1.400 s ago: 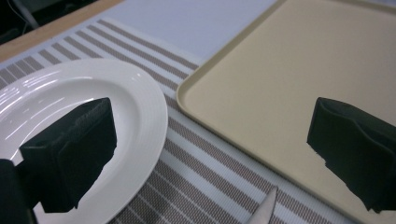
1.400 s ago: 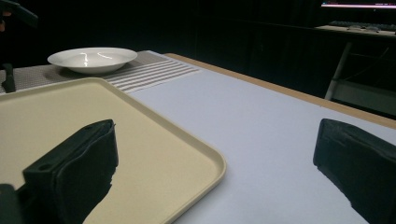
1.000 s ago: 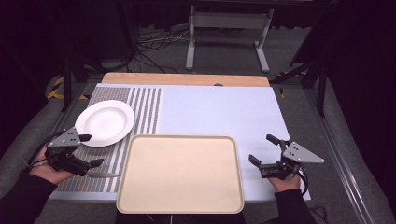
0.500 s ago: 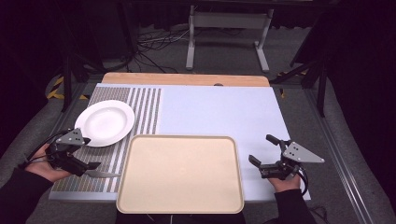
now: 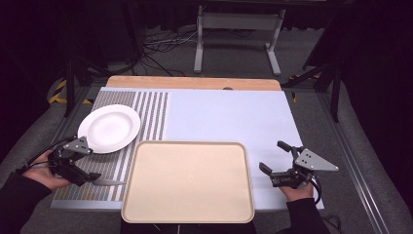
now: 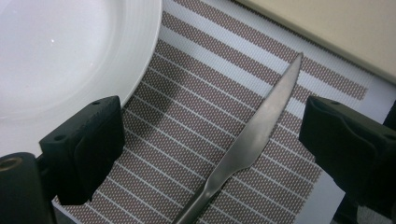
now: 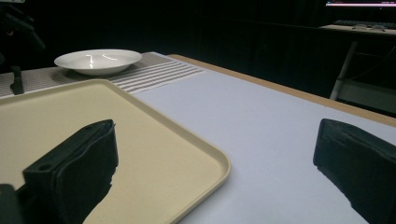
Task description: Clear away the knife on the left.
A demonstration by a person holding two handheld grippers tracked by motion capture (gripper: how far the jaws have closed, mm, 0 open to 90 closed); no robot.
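A silver table knife (image 6: 261, 126) lies flat on the striped placemat (image 6: 196, 93), between the wide-apart jaws of my left gripper (image 6: 210, 126), which is open and touches nothing. In the high view the left gripper (image 5: 78, 166) sits at the near left, with the knife (image 5: 109, 182) just right of it and pointing at the tray. A white plate (image 5: 109, 127) rests on the placemat just beyond, and its rim (image 6: 140, 70) lies by the left jaw. My right gripper (image 5: 273, 157) hovers open and empty beside the right edge of the beige tray (image 5: 187, 180).
The tray (image 7: 140, 135) is bare and takes up the near middle of the table. Pale blue mat (image 5: 229, 117) spreads behind it and to its right. A wooden table edge (image 5: 195, 83) runs along the back. A metal stand (image 5: 236, 29) and cables lie on the floor beyond.
The left gripper has turned slightly over the knife, which has stayed put. The right gripper has not moved.
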